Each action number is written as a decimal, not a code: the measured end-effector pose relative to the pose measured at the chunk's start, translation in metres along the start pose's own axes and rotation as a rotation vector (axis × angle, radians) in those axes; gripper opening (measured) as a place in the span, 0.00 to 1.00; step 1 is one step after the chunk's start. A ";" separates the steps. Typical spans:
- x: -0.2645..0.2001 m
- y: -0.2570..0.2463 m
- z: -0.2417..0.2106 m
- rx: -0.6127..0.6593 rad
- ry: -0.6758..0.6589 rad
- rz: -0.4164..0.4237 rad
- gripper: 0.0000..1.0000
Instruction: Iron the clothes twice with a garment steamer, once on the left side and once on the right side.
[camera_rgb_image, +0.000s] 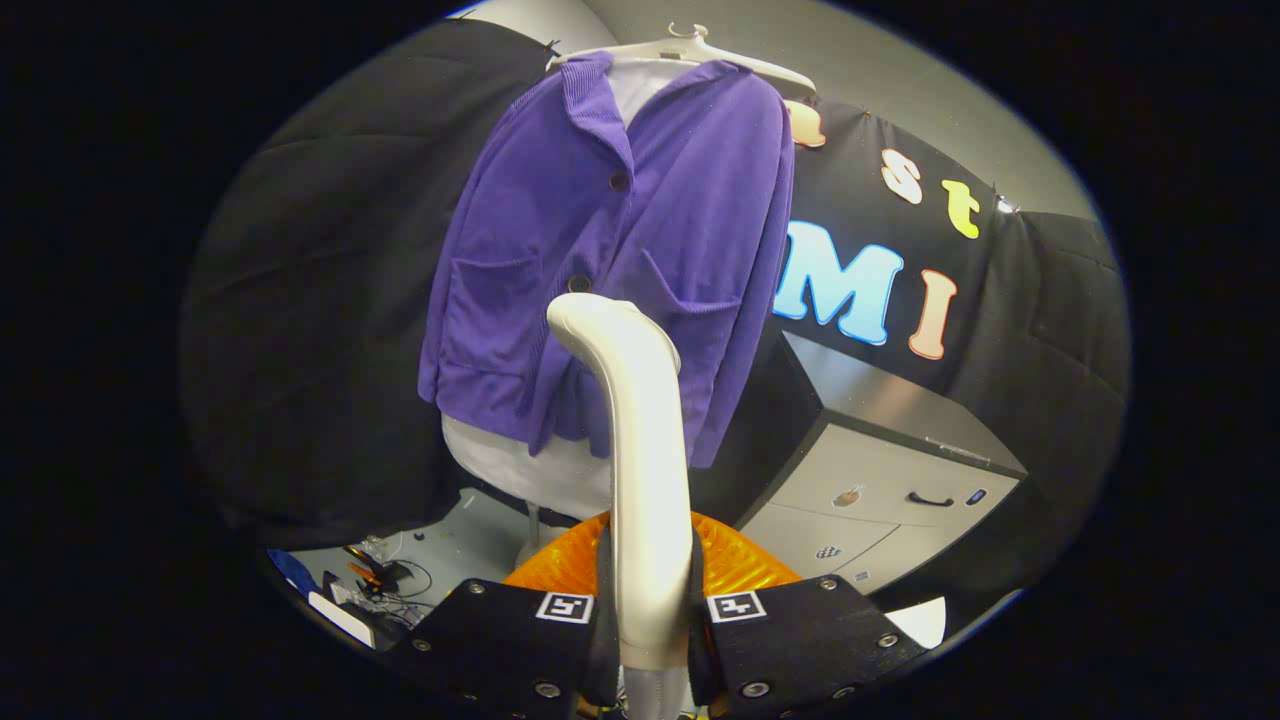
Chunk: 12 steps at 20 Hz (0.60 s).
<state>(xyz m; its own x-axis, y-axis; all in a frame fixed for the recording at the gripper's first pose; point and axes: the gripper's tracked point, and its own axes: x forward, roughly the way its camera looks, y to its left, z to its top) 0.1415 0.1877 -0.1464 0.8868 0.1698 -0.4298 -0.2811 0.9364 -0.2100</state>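
Steamer (640, 420) was clamped between both fingers of the gripper (650, 625), head up at the purple jacket's (610, 250) front, near the middle buttons. Jacket hung on a hanger (690, 50). Looked like approach; next move needs shifting onto one side panel.

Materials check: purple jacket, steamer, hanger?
Purple jacket: looks like fine-ribbed corduroy, matte, ribs visible at the collar. Steamer, clamped in the claw: glossy cream plastic, by its sheen. Hanger: likely white plastic.

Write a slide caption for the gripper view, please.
Gripper shut on steamer, its head near the hanging purple jacket.
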 end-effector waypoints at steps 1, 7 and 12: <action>-0.007 0.005 0.015 0.001 -0.035 0.014 0.27; -0.021 0.035 0.107 -0.064 -0.225 0.040 0.27; -0.014 0.059 0.184 -0.110 -0.342 0.012 0.27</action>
<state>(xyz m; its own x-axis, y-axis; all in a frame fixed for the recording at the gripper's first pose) 0.1797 0.2973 0.0094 0.9493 0.2913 -0.1180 -0.3138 0.8981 -0.3080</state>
